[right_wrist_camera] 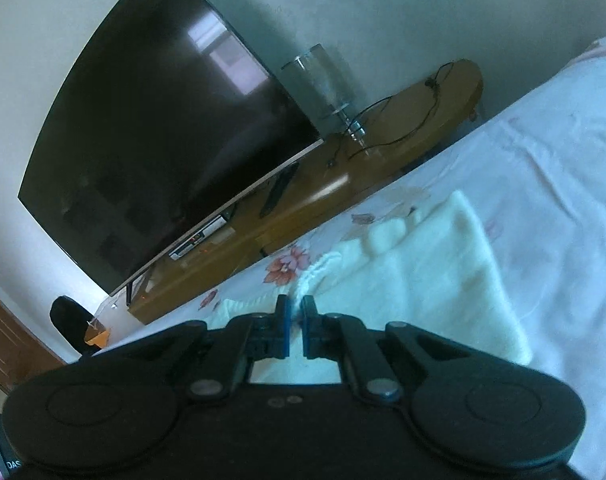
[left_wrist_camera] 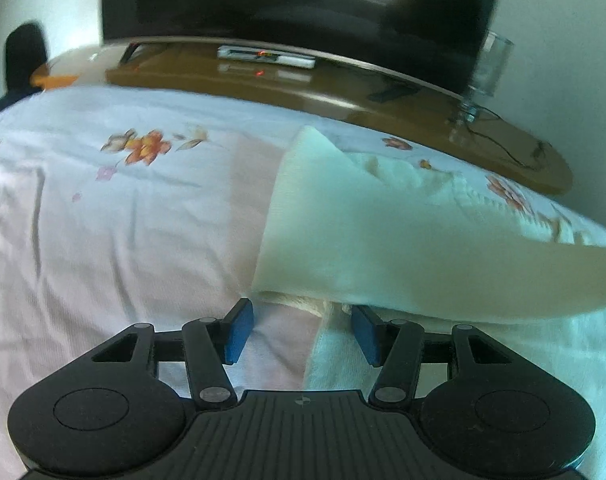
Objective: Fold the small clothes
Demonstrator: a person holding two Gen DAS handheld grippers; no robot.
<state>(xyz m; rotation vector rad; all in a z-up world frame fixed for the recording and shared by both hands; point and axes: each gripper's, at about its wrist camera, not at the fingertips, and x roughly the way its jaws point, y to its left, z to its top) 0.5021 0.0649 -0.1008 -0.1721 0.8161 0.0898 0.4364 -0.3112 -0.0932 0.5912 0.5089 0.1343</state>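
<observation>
Right tool (right_wrist_camera: 296,322), mine: blue pads drawn together and clamped on a thin edge of the cream knitted garment (right_wrist_camera: 415,280), a strand of its knit pinched between them. From that grip the garment ran away up the picture and to the right, spread over the bedsheet (right_wrist_camera: 543,184).

Left tool (left_wrist_camera: 299,332), mine: blue pads standing well apart with nothing pressed between them. One layer of the same garment (left_wrist_camera: 367,216) hung raised just beyond the pads. A lower layer lay on the sheet between them, nearer the right-hand pad; I could not tell whether that pad touched the cloth.

Garment, one: cream, ribbed knit, partly lifted off the bed, its far edge bunched in small folds.

Bedsheet (left_wrist_camera: 123,220), one: pale pink-white, printed with orange flowers, creased on the left side of the left wrist view.

Counter (right_wrist_camera: 383,148), one: low, glossy brown wood, along the far edge of the bed.

On the counter: a large dark television (right_wrist_camera: 163,132); a clear glass lamp (right_wrist_camera: 323,80) beside it; a thin black cable (right_wrist_camera: 403,120) looped across the wood; a dark remote (right_wrist_camera: 279,192) below the screen; a small white set-top box (left_wrist_camera: 265,57) showing a red light.

Dark rounded object (right_wrist_camera: 69,320), one, at the far end of the counter, too blurred to identify.
</observation>
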